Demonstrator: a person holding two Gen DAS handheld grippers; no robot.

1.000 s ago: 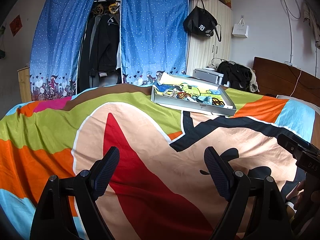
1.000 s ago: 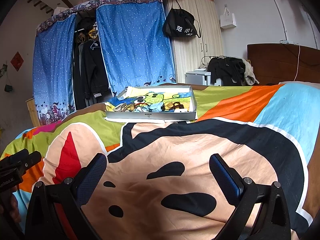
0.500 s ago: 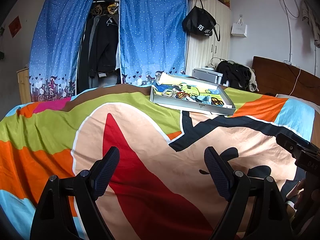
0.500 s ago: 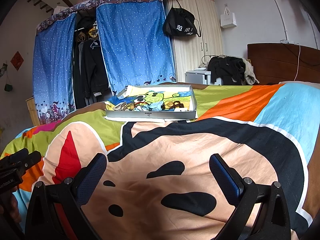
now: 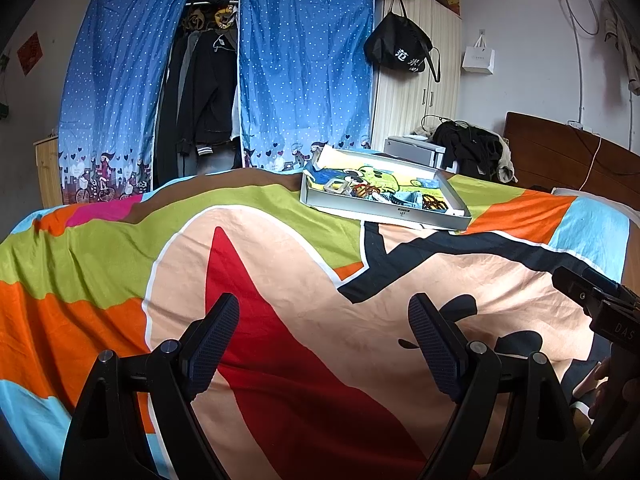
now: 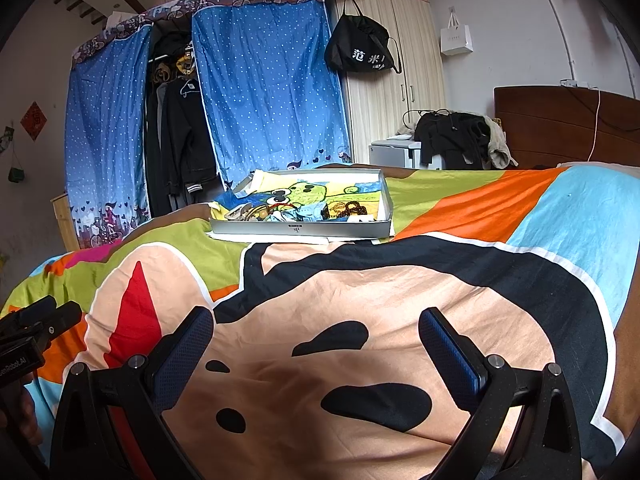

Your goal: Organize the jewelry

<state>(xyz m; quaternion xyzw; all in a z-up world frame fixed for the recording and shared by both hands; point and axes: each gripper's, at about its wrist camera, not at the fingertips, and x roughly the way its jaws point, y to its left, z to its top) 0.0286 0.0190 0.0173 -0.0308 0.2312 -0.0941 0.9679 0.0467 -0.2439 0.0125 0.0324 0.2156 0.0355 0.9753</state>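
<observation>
Blue polka-dot curtain, multicolour bedspread

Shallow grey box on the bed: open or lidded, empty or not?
Open and not empty: the shallow grey box shows no lid, and beaded jewelry pieces lie along its near side.

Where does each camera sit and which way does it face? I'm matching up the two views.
Left wrist: on the left gripper, open, facing across the bedspread toward the tray; the right gripper shows at the edge.
Right wrist: on the right gripper, open, facing likewise.
Shared: tray, black bag.
</observation>
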